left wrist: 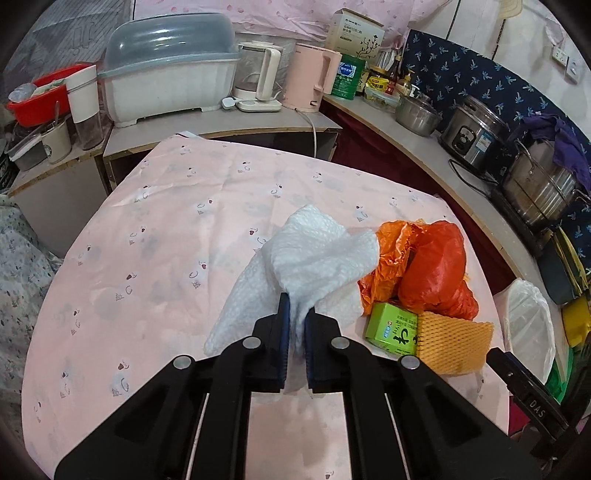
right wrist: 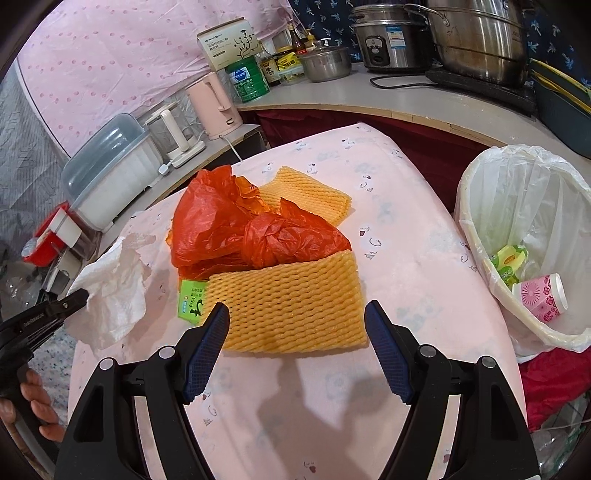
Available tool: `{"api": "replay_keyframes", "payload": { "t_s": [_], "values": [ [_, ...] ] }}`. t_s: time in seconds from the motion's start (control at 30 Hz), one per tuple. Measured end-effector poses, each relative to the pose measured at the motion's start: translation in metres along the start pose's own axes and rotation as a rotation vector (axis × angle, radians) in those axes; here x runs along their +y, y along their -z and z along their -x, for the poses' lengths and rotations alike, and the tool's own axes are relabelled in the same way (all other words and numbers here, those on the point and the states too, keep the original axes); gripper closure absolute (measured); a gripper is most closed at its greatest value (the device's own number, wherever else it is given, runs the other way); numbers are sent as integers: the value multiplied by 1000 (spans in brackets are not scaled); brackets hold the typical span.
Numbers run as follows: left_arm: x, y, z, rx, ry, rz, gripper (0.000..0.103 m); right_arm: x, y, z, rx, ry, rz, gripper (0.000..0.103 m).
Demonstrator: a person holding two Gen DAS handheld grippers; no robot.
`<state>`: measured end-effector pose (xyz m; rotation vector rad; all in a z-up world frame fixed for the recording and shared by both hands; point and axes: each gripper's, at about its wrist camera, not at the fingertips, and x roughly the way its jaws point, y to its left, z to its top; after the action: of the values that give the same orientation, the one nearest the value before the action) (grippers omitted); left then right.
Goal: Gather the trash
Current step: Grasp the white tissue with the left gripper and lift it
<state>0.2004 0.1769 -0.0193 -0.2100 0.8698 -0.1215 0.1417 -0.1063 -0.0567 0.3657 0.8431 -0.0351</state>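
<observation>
White tissue [left wrist: 314,258] pinched in left claw [left wrist: 296,314]; right claw [right wrist: 295,314] agape over foam net [right wrist: 291,306]

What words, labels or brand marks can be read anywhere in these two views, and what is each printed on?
"DAS": on the black right gripper body, at the left view's edge; the rest is cut off.
Green carton: large dark characters, not readable with certainty.
White box on the counter: printed lines too small.
Green tin: label blurred.
Rice cooker sticker: too small.
Left gripper body lettering: blurred.
</observation>
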Motion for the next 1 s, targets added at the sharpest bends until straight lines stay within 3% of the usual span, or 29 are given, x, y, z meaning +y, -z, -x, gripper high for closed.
{"api": "replay_keyframes", "payload": {
  "t_s": [0.4, 1.0],
  "values": [
    [-38, 50, 12, 63, 47, -86, 96, -8, 10, 15, -10, 3, -10, 31],
    [-47, 53, -18, 113, -2, -107, 96, -31, -4, -17, 26, 8, -24, 30]
  ]
}}
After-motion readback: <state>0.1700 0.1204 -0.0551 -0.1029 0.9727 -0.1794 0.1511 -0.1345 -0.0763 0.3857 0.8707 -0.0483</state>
